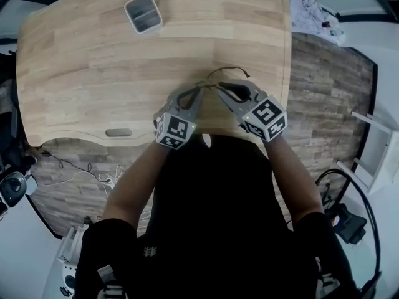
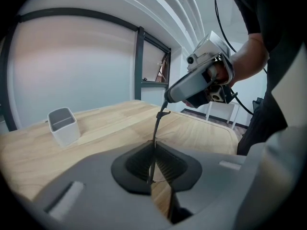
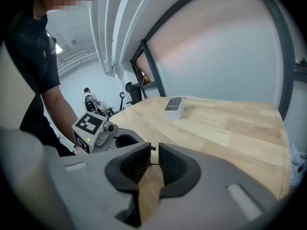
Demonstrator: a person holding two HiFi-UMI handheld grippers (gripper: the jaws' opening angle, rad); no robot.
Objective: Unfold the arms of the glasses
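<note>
Glasses (image 1: pixel 227 71) held up between 2 grippers, just above the near edge of the table (image 1: pixel 75 61).
Left gripper (image 2: pixel 153 150) has its jaws pinched together on 1 thin dark arm (image 2: pixel 156 128), which rises to the tip of the right gripper (image 2: pixel 166 99). In the right gripper view that gripper's jaws stand nearly together, with a small bit of the glasses' wire caught at their tips. White bin (image 1: pixel 143 12) sits well apart at the table's far side. The person's forearms come in from below in the head view.

L tool (image 1: pixel 198 90) & R tool (image 1: pixel 221 87) tips meeting at thin glasses (image 1: pixel 227 68), over worktop (image 1: pixel 81 61) near edge, grey bin (image 1: pixel 143 13) far-left
</note>
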